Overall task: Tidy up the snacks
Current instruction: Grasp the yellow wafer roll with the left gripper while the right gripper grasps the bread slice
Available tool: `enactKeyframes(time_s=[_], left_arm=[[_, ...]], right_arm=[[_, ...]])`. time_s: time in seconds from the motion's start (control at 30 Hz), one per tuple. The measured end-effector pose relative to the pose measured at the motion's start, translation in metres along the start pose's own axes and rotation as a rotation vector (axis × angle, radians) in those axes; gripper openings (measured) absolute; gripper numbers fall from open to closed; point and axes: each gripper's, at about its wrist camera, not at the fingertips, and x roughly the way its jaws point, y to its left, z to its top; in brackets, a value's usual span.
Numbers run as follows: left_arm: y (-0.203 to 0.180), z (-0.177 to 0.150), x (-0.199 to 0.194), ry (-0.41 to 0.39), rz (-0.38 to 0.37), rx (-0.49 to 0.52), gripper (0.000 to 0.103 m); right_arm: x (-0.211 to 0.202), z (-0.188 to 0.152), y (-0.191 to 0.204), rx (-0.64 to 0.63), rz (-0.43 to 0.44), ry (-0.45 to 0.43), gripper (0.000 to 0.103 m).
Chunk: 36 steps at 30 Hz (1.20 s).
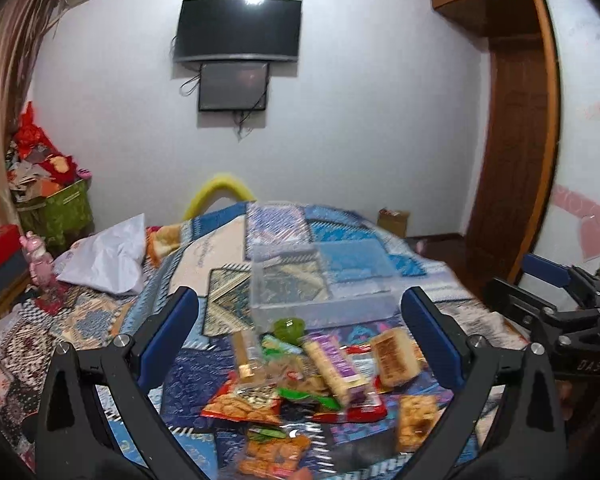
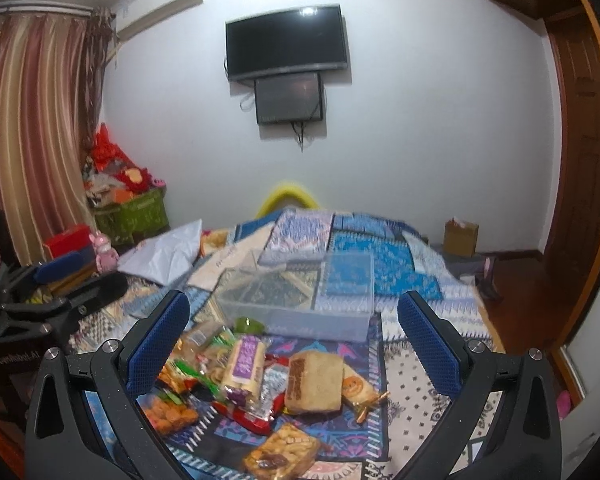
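Note:
A heap of wrapped snacks [image 1: 320, 380] lies on the patterned bedspread, also in the right wrist view as the snack pile [image 2: 252, 376]. It holds a purple-labelled bar [image 2: 245, 368], a brown cake block [image 2: 312, 380], a green jelly cup [image 1: 288, 328] and orange cracker packs [image 1: 240, 404]. Behind the pile stands a clear plastic box [image 1: 320, 284], seen in the right view as the box [image 2: 300, 300], with nothing in it. My left gripper [image 1: 300, 320] is open above the pile, holding nothing. My right gripper [image 2: 294, 320] is open too, over the same pile.
A white plastic bag [image 1: 108, 256] lies on the bed's left side. A pink figurine [image 1: 40, 256] and red boxes stand at the left edge. The other gripper [image 1: 560, 300] shows at the right. A wooden door [image 1: 516, 152] and cardboard box [image 2: 460, 236] are at the right.

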Motion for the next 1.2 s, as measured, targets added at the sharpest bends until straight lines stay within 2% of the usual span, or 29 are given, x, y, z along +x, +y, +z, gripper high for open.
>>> enactKeyframes(time_s=[0.13,0.2,0.27,0.33,0.47,0.53,0.77,0.87,1.03,1.2], left_arm=[[0.01,-0.011,0.03,0.08,0.002,-0.004,0.102],[0.016,-0.017,0.041,0.114,-0.004,-0.014,0.092],[0.022,-0.025,0.057,0.167,-0.005,-0.03,0.086],[0.031,-0.033,0.072,0.222,-0.008,-0.059,0.079],[0.047,-0.046,0.098,0.307,0.006,-0.095,0.07],[0.055,-0.05,0.112,0.358,0.004,-0.106,0.063],[0.074,-0.053,0.15,0.498,-0.027,-0.122,0.055],[0.08,-0.054,0.17,0.552,-0.043,-0.112,0.055],[0.089,-0.065,0.203,0.67,-0.1,-0.15,0.052],[0.084,-0.066,0.215,0.692,-0.105,-0.111,0.052]], right_arm=[[0.025,-0.012,-0.013,0.027,-0.007,0.089,0.103],[0.037,-0.019,-0.019,0.023,-0.04,0.137,0.103],[0.051,-0.028,-0.025,0.03,-0.047,0.195,0.103],[0.06,-0.033,-0.03,0.048,-0.034,0.237,0.095],[0.077,-0.044,-0.039,0.082,-0.016,0.306,0.087],[0.083,-0.05,-0.043,0.089,-0.012,0.332,0.079],[0.102,-0.055,-0.045,0.101,0.03,0.387,0.069],[0.111,-0.059,-0.044,0.113,0.063,0.414,0.069],[0.129,-0.065,-0.042,0.114,0.083,0.461,0.069],[0.139,-0.073,-0.048,0.139,0.113,0.496,0.068]])
